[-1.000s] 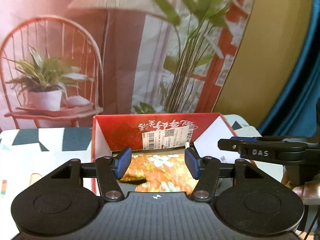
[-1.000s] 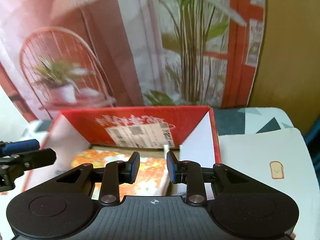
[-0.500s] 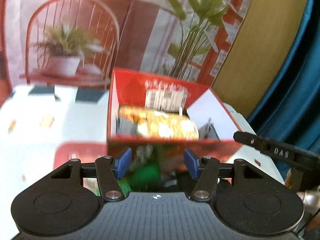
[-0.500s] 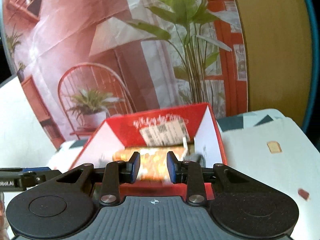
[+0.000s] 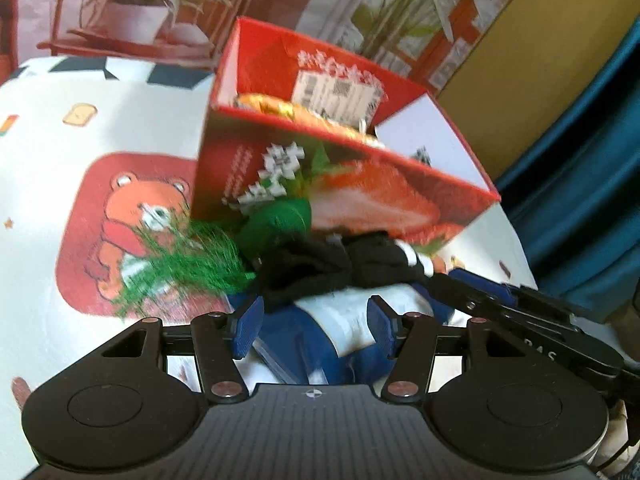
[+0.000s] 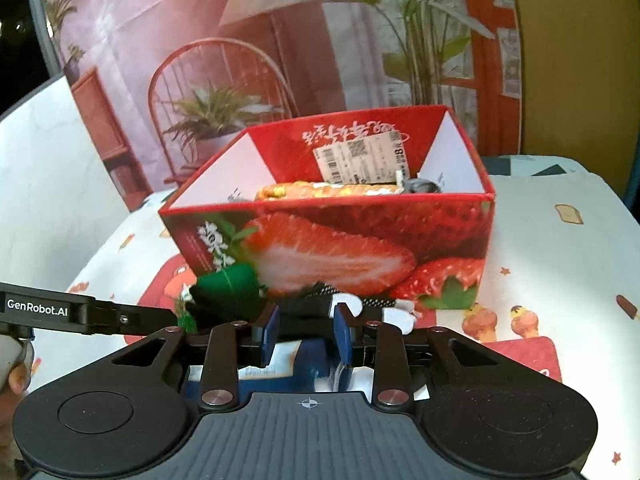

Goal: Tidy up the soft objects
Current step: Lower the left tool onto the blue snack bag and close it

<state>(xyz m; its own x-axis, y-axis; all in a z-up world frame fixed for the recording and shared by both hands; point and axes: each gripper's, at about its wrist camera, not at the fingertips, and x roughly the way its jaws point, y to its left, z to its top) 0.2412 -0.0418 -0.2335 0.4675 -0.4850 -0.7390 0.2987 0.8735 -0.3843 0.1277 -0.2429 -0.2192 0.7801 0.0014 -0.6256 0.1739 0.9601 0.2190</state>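
A red strawberry-print box [image 5: 360,200] [image 6: 332,240] stands on the table with an orange floral cloth [image 5: 280,110] [image 6: 332,191] inside. Against its front wall lies a pile: a green fuzzy piece [image 5: 188,268], a green cloth [image 5: 280,220] [image 6: 228,292], a black cloth with white stripes [image 5: 340,264] [image 6: 348,304] and a blue-and-white item [image 5: 340,320] [image 6: 308,354]. My left gripper [image 5: 316,330] is open just above the blue-and-white item, its pads either side of it. My right gripper [image 6: 305,334] stands narrowly open over the black cloth, holding nothing.
A white tablecloth with a bear print [image 5: 120,216] covers the table. A printed backdrop of a chair and plants [image 6: 216,92] rises behind the box. A blue curtain [image 5: 580,160] hangs at the right. A grey item [image 6: 420,187] lies in the box's right corner.
Both grippers have drawn back from over the box's opening and sunk toward the pile in front of it. Neither opening has visibly changed.
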